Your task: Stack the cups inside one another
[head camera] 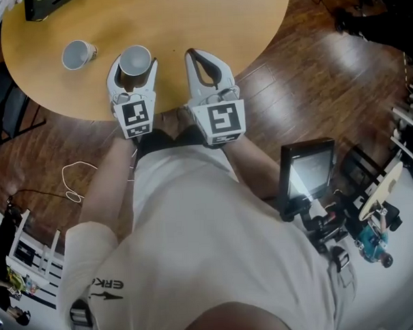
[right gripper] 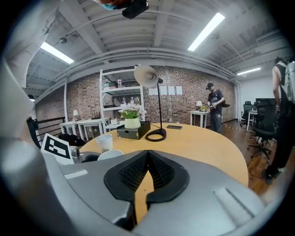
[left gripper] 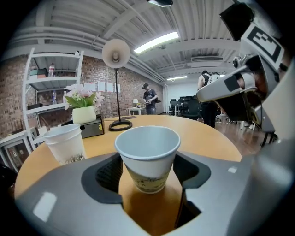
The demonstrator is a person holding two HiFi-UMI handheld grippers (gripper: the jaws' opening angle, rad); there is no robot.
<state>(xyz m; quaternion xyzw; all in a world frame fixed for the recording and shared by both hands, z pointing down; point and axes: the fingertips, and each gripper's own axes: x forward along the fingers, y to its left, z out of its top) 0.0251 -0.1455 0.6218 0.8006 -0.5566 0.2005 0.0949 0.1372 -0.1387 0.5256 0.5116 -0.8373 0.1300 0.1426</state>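
A white paper cup (head camera: pixel 135 59) (left gripper: pixel 147 154) stands on the round wooden table (head camera: pixel 207 17), between the jaws of my left gripper (head camera: pixel 134 70) (left gripper: pixel 148 162). Those jaws are spread wide on either side of it and the pads do not press on it. A second white cup (head camera: pixel 77 54) (left gripper: pixel 65 144) (right gripper: pixel 104 142) stands apart to the left, farther onto the table. My right gripper (head camera: pixel 193 55) (right gripper: pixel 147 153) hovers just right of the left one, shut with nothing between its pads. Seen from the right gripper view, the near cup's rim (right gripper: pixel 109 155) shows low at the left.
At the table's far side sit a black tray (left gripper: pixel 90 128) (right gripper: pixel 133 130) with a flower pot, a lamp on a ring base (left gripper: pixel 120 124) (right gripper: pixel 156 134) and a phone (right gripper: pixel 174 126). People stand in the room beyond. The near table edge lies under both grippers.
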